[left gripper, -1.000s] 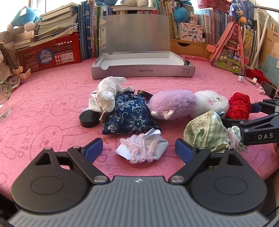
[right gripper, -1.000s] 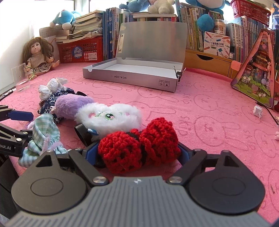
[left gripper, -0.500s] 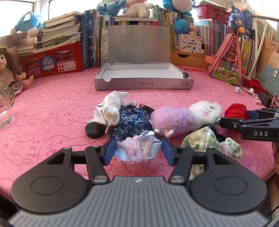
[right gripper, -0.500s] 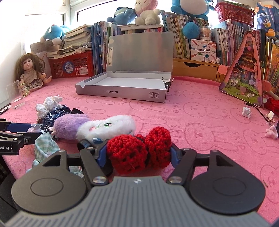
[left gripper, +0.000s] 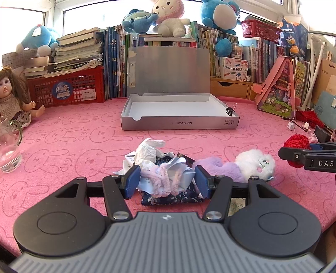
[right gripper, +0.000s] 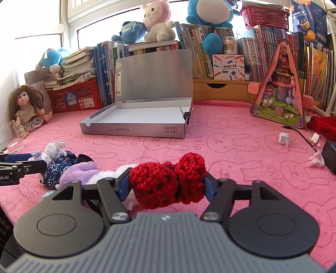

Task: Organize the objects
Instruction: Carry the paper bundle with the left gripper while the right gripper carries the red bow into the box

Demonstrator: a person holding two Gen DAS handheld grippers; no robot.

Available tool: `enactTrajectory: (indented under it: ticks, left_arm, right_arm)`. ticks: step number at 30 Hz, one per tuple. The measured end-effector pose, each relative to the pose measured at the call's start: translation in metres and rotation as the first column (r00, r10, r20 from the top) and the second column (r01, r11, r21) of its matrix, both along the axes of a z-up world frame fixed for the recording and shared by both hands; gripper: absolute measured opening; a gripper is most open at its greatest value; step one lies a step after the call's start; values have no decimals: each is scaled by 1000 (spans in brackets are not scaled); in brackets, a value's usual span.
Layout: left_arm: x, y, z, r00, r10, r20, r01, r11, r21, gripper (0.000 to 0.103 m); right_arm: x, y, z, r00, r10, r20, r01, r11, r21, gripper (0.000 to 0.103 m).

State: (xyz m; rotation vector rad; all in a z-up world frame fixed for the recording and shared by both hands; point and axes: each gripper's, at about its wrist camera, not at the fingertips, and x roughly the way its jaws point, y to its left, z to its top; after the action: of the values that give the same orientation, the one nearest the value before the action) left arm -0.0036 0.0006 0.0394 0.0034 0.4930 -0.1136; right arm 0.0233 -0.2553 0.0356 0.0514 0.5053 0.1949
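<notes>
Left gripper (left gripper: 167, 181) squeezing crumpled paper with pink yarn (left gripper: 166, 178). Right gripper (right gripper: 167, 184) squeezing red yarn toy (right gripper: 168, 182). Both lifted above pink counter (right gripper: 231, 151).

A pink cloth printed with rabbits (left gripper: 69, 134) covers the table. At the far edge, rows of books (left gripper: 113, 69) stand against bright windows (left gripper: 84, 19), with plush toys (left gripper: 168, 19) on top. A red crate (left gripper: 69, 88) sits far left, a wooden drawer unit (right gripper: 220, 92) far right.
</notes>
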Motion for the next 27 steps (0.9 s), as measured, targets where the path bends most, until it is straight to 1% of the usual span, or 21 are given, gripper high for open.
enactTrajectory:
  ticks: [5,11,16,19,23,27]
  left_arm:
    - [21,10,15,1000,7,16,-7,1000,-18,63]
    - [50,21,31,999,18,30,-17,999,-27,63]
    - [76,29,38,999,31,16,-30,998,-57,63]
    - [91,34,43,998,48,28,-46,997,-62,63]
    - [114,42,48,998,63,32,-60,994,-88,63]
    - [139,45,48,997,75,25,-73,994,-86,63]
  right_arm:
    - [9,-3,8,999,-39,0,39,999,-5,68]
    - [23,-4,21,998,-60,-7,60,998,-3,68]
    - [39,-2,30,997,-71,-13,70,997,-8,68]
    - [50,-1,36,997,-70,-14,70,997,-14,68]
    - [68,-1,44,997,-68,-20,68,998,-9,68]
    - [88,1,51,997,-69,-24,69,998,-4,68]
